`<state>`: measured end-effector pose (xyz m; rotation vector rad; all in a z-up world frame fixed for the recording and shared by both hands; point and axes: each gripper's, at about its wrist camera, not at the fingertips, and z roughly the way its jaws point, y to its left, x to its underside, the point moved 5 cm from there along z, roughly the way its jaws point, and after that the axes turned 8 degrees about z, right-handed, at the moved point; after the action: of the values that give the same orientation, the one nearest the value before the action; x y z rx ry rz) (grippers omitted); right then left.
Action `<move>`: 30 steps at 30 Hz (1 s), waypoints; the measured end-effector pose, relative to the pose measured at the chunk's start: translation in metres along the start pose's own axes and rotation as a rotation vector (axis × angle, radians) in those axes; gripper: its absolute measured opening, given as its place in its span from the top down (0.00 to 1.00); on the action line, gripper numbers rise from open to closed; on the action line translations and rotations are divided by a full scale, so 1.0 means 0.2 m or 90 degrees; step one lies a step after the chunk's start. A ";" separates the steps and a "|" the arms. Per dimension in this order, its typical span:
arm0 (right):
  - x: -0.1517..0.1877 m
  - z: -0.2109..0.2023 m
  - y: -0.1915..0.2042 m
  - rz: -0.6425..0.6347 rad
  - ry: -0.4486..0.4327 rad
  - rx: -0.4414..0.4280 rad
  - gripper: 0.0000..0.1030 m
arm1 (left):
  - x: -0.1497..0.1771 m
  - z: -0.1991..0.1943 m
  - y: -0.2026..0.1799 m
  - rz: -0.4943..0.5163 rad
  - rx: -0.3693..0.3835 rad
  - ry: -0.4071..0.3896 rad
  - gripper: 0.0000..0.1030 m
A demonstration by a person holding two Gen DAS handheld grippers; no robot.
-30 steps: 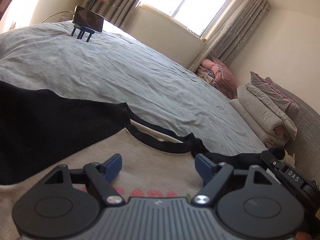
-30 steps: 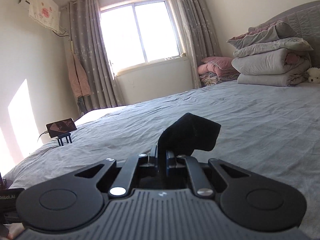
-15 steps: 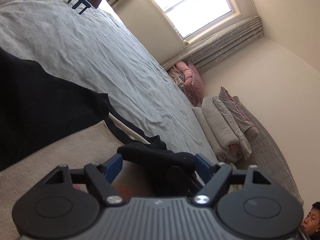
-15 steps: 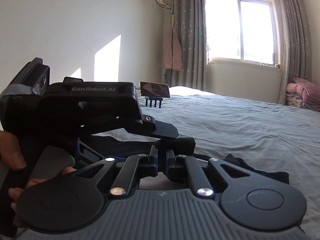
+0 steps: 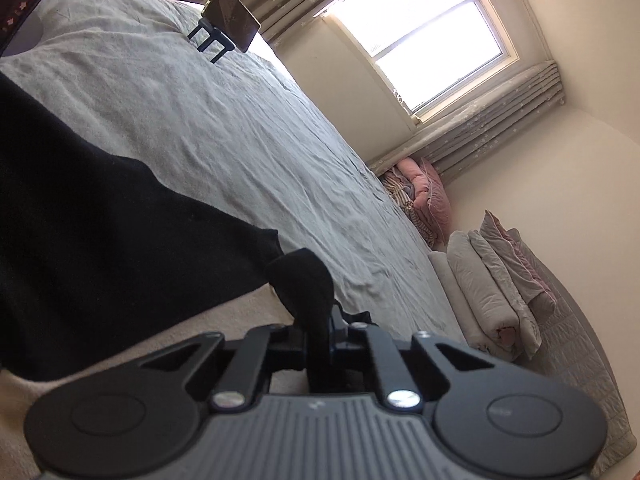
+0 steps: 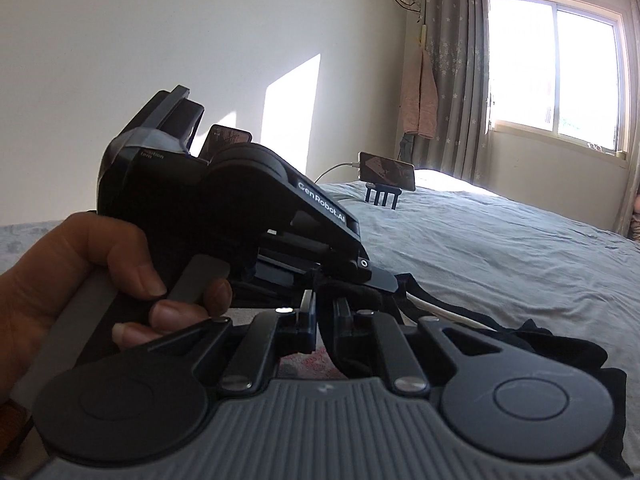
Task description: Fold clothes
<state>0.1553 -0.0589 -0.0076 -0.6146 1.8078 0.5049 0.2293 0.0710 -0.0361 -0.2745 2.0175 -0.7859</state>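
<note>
A beige top (image 5: 132, 356) with black sleeves (image 5: 100, 232) lies on the grey bed sheet (image 5: 224, 136). My left gripper (image 5: 320, 334) is shut on a bunch of black sleeve fabric (image 5: 302, 280) that sticks up between its fingers. My right gripper (image 6: 324, 314) is shut on a black fabric fold (image 6: 352, 290) too. In the right wrist view a hand (image 6: 80, 272) holds the left tool's black housing (image 6: 240, 204) just in front, with the two tools close together. More black cloth (image 6: 560, 344) trails to the right, and a bit of pink print (image 6: 296, 360) shows below the fingers.
A phone on a blue stand (image 5: 230, 18) (image 6: 386, 170) sits on the far part of the bed. Folded quilts (image 5: 492, 292) and a pink pillow (image 5: 430, 196) are stacked by the headboard. A window (image 6: 556, 76) with grey curtains lies beyond.
My left gripper, open a second ago, has shut on the black sleeve fabric. My right gripper swung left with its black fold and now sits beside the left tool.
</note>
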 end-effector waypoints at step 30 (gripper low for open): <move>0.17 -0.23 -0.77 0.287 0.066 0.458 0.35 | -0.06 -0.14 0.08 0.277 -0.315 0.067 0.83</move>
<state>0.2116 -0.2118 -0.0320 0.2697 2.0596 0.0846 0.2136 0.1005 -0.0266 -0.0637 2.2410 -0.0247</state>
